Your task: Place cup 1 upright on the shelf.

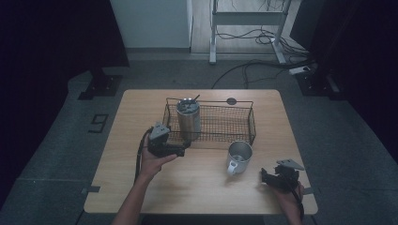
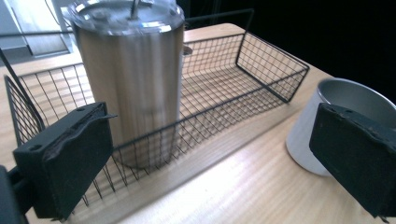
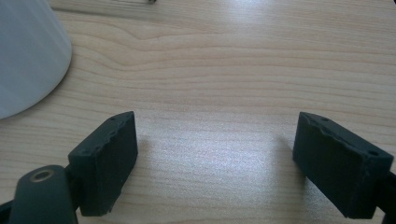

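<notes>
A: Where is the basket (image 1: 220, 123)?
B: It sits on the surface (image 1: 197, 187), near the back.
A: What is in it?
B: A tall cup (image 1: 188, 119) stands at its left end.
A: And the mug (image 1: 240, 157)?
B: On the surface, just in front of the basket's right end.
A: And the claws?
B: The left claw (image 1: 180, 151) is just in front of the tall cup. The right claw (image 1: 265, 178) is right of the mug, near the front.
</notes>
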`<state>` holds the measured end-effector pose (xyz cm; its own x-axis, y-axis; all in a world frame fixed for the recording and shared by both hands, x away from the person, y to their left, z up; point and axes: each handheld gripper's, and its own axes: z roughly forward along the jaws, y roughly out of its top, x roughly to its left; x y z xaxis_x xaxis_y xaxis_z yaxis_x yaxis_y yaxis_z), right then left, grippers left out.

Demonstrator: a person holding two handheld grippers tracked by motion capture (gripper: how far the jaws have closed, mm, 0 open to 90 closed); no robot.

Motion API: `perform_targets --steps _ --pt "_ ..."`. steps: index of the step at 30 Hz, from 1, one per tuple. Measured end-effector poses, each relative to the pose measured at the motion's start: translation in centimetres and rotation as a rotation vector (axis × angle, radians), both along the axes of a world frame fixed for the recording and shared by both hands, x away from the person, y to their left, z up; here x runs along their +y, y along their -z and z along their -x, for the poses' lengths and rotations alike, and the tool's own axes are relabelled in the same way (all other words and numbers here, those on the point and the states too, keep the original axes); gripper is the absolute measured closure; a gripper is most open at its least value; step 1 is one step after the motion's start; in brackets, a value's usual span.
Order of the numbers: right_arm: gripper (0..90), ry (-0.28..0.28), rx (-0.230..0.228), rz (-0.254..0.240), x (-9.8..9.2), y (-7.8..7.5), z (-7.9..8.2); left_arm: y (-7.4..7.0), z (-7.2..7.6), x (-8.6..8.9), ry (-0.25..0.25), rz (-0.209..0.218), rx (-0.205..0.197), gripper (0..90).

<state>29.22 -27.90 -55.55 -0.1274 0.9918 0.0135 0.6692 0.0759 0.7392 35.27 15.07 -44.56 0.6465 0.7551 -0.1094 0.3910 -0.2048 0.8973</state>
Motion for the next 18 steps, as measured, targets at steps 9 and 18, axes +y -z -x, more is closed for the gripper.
perform_targets --steps 9,18 --pt "13.7 0.000 0.000 0.000 0.0 0.0 0.0 1.7 2.2 0.3 0.008 -0.021 0.007 0.0" --pt "13.7 0.000 0.000 0.000 0.0 0.0 0.0 3.7 4.3 1.0 0.018 -0.034 0.038 0.3"
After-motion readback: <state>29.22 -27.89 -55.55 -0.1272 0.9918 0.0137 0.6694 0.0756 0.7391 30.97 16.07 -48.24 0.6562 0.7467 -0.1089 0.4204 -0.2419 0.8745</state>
